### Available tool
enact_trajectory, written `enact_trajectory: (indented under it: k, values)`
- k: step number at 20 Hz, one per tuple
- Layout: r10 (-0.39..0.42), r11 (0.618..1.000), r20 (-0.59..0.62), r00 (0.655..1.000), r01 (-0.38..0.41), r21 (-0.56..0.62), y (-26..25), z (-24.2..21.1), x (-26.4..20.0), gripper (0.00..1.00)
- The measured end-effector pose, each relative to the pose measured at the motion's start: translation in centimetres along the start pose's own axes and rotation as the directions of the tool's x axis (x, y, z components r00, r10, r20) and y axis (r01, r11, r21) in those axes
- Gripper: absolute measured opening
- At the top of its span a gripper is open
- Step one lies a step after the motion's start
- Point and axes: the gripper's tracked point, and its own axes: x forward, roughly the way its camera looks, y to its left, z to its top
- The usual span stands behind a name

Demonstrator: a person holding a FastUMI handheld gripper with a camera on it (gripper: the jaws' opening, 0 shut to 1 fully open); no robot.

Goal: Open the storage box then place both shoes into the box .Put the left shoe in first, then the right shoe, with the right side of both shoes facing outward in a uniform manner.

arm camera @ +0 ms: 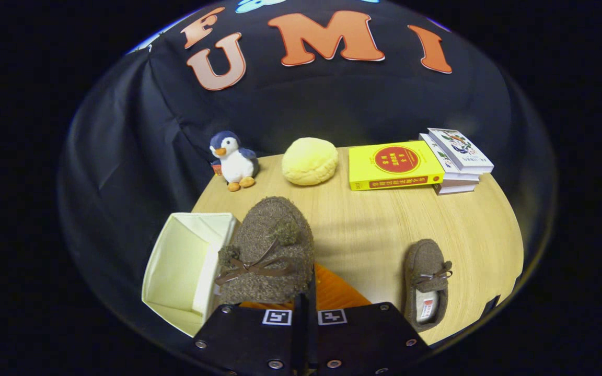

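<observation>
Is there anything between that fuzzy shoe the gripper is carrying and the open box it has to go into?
Nothing visible. The gripper is shut on the brown shoe, which sits right beside the open cream storage box, touching or overlapping its near wall. The other shoe lies apart on the table.

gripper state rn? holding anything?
Gripper: shut on the brown shoe, held next to the open storage box.

The one camera rides on the gripper (pixel 303 313), close above the counter (pixel 384 230), looking forward and down toward the booth's back wall.
</observation>
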Motion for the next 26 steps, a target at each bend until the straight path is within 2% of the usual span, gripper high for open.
enact_trajectory:
  k: [6,12,18,22,26]
  values:
    - [0.063,0.998,-0.007,0.998,-0.063,-0.024,8.8,0.8,0.9,0.04]
    - [0.062,0.994,-0.074,0.995,-0.068,-0.081,15.3,-1.7,4.2,0.04]
    - [-0.013,0.993,-0.196,0.98,-0.01,-0.117,17.2,-6.0,8.4,0.04]
    - [-0.072,0.993,-0.294,0.953,0.042,-0.108,17.8,-8.3,10.5,0.05]
    - [-0.055,0.998,-0.387,0.92,0.046,-0.033,19.4,-10.5,11.4,0.09]
